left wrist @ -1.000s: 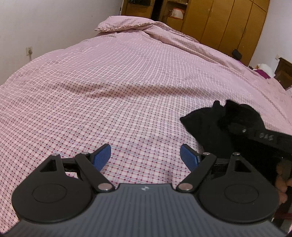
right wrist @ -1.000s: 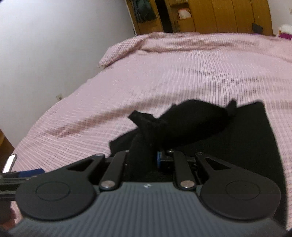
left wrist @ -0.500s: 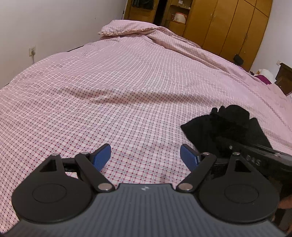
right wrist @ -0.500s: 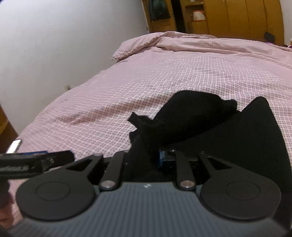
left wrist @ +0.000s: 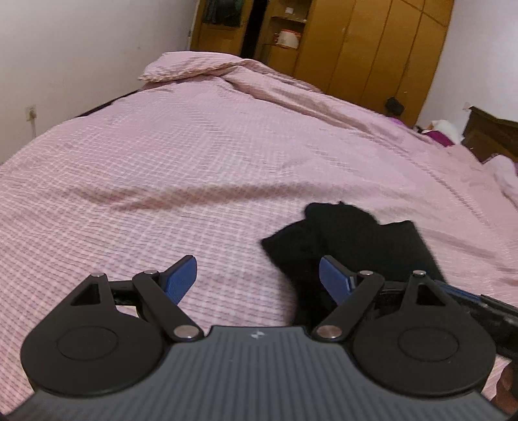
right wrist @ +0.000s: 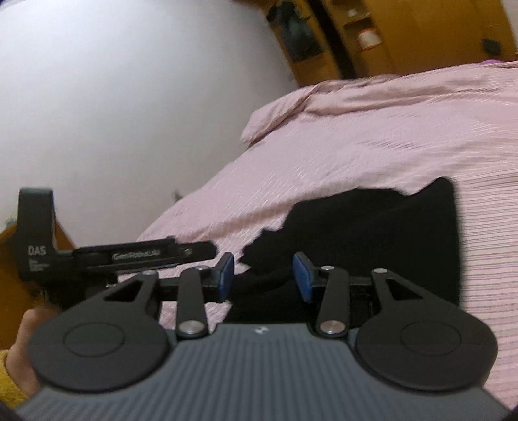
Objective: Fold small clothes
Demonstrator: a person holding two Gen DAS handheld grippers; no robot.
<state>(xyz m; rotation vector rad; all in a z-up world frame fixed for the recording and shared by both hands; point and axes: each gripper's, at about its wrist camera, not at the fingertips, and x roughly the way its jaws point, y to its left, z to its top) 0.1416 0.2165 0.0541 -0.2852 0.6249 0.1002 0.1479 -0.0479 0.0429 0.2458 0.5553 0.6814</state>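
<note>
Plainly, "DAS" marks the left hand-held gripper (right wrist: 35, 251).

A wide bed (left wrist: 200, 168) fills the room, covered by a pink checked quilt (left wrist: 129, 200) with a few soft creases. A matching pillow (left wrist: 181, 66) lies at its far end. A plain white wall (left wrist: 81, 48) runs along the left, with a socket (left wrist: 31, 111) low down. Behind the bed stands a yellow-brown wooden wardrobe (left wrist: 382, 48) with open shelves (left wrist: 285, 29). Dark wooden furniture (left wrist: 492, 136) sits at the right edge. The light is dim and even.
</note>
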